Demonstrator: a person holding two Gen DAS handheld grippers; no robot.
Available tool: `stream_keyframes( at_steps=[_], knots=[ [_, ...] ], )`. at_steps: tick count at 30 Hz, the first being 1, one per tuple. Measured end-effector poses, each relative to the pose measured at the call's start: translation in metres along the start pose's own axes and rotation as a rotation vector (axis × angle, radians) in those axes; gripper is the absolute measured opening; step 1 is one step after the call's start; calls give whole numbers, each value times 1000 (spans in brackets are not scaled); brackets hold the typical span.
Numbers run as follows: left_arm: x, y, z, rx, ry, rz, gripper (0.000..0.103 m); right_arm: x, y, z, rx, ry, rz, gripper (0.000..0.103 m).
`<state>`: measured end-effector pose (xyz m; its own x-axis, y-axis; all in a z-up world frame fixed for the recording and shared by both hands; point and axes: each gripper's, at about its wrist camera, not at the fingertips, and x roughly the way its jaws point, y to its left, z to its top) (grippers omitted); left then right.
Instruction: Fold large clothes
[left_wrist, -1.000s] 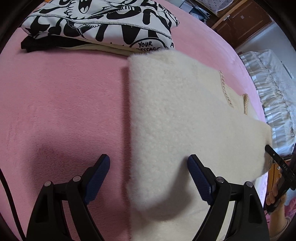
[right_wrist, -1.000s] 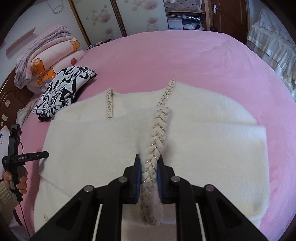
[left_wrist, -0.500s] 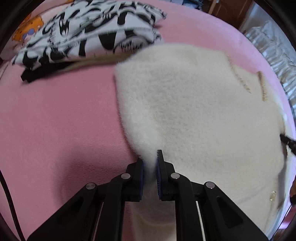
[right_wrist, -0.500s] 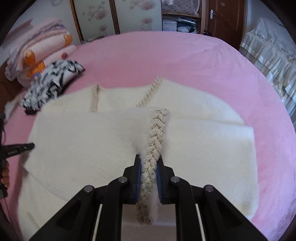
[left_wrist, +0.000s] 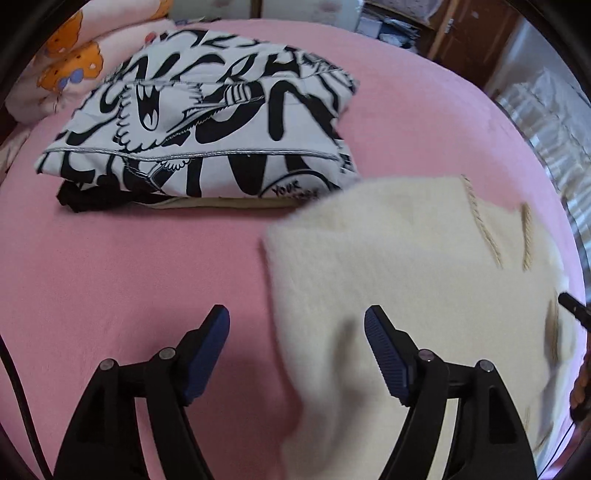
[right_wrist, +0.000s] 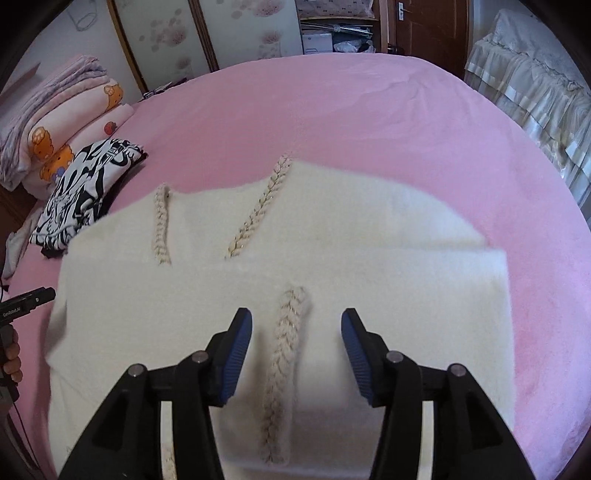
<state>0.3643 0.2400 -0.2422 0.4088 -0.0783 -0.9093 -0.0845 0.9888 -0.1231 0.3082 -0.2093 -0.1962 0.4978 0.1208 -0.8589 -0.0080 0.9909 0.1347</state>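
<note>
A cream fluffy garment (right_wrist: 332, 266) with braided trim lies folded over on the pink bed (right_wrist: 332, 110); it also shows in the left wrist view (left_wrist: 388, 280). My right gripper (right_wrist: 296, 332) is open, its jaws on either side of a braided trim strip (right_wrist: 286, 343) that lies on the folded layer. My left gripper (left_wrist: 296, 332) is open and empty, straddling the garment's left edge just above the bed (left_wrist: 129, 277).
A folded black-and-white printed garment (left_wrist: 207, 133) sits on other folded clothes beyond the cream one, also seen at left in the right wrist view (right_wrist: 85, 192). A stack of pink blankets (right_wrist: 55, 125) lies at far left. A frilled white cover (right_wrist: 535, 92) is at right.
Both grippers have opened. The right let go of the braided trim, which now lies flat. The left closed on the garment's edge half a second ago and has since released it.
</note>
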Motion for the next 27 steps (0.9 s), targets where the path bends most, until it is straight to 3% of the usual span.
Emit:
stream_keyframes(
  at_steps=[2, 3, 4, 5, 8, 12, 13, 16, 18, 20, 23, 25, 27],
  knots=[
    [16, 0, 11, -28, 24, 10, 73, 17, 2, 11, 11, 32, 3, 51],
    [19, 0, 15, -46, 25, -6, 59, 25, 3, 15, 15, 49, 16, 50],
    [20, 5, 16, -54, 4, -38, 40, 32, 6, 16, 11, 69, 36, 40],
    [21, 8, 19, -50, -11, -32, 14, 37, 10, 16, -8, 79, 46, 16],
    [40, 10, 20, -37, 15, 33, 15, 45, 19, 10, -108, 55, -33, 16],
    [26, 0, 19, -39, -9, 60, 17, 44, 12, 10, -64, 66, -32, 21],
    [14, -2, 17, -37, -27, 77, 17, 36, 12, 11, -54, 50, -46, 25],
    [-32, -19, -2, -20, -142, 80, 17, -5, 24, 2, -89, -48, -112, 25],
    [-55, -34, -26, -38, -178, -13, 19, -28, 42, -13, -124, -78, -78, 25],
    [-63, -45, -52, -39, -137, -63, 19, -39, 63, -30, -141, -68, 4, 25],
    [-50, -70, -88, -15, -75, -60, 19, -40, 110, -62, -197, -17, 109, 25],
    [-38, -78, -104, -25, -28, -25, 19, -32, 134, -80, -245, 20, 133, 25],
    [-32, -70, -116, -58, -32, -20, 19, -20, 143, -91, -258, 55, 132, 25]
  ],
)
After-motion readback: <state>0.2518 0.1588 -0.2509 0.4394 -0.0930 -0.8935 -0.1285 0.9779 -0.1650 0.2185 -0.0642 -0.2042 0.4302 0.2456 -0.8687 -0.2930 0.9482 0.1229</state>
